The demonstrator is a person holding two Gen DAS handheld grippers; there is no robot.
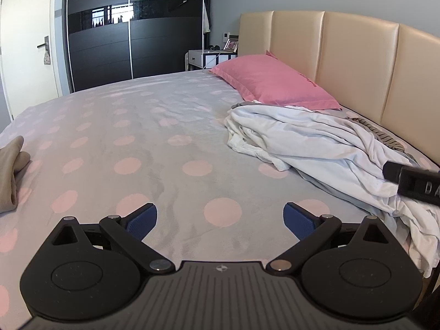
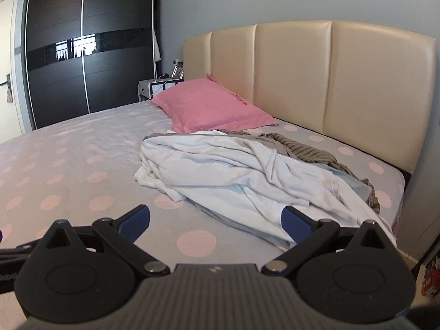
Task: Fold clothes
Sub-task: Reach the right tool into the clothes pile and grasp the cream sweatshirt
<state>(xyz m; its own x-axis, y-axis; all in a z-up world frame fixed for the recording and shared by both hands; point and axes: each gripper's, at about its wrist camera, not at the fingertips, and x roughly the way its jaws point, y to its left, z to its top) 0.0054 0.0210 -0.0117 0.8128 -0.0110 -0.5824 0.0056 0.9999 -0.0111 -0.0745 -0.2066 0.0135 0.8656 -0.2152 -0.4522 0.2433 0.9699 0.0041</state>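
Observation:
A crumpled pile of white clothes (image 1: 308, 143) lies on the right side of the bed, below the pink pillow; it also shows in the right wrist view (image 2: 233, 173). A grey striped garment (image 2: 305, 148) lies partly under the pile near the headboard. A beige garment (image 1: 11, 170) lies at the left edge of the left wrist view. My left gripper (image 1: 220, 220) is open and empty above the bare sheet, left of the pile. My right gripper (image 2: 216, 220) is open and empty, its right fingertip (image 2: 295, 222) at the pile's near edge. Part of the right gripper (image 1: 412, 181) shows over the pile in the left wrist view.
The bed has a grey sheet with pink dots (image 1: 137, 126). A pink pillow (image 1: 272, 82) lies against the cream padded headboard (image 2: 330, 82). A bedside table (image 1: 206, 57), a dark sliding wardrobe (image 1: 132, 33) and a white door (image 1: 27, 41) stand beyond the bed.

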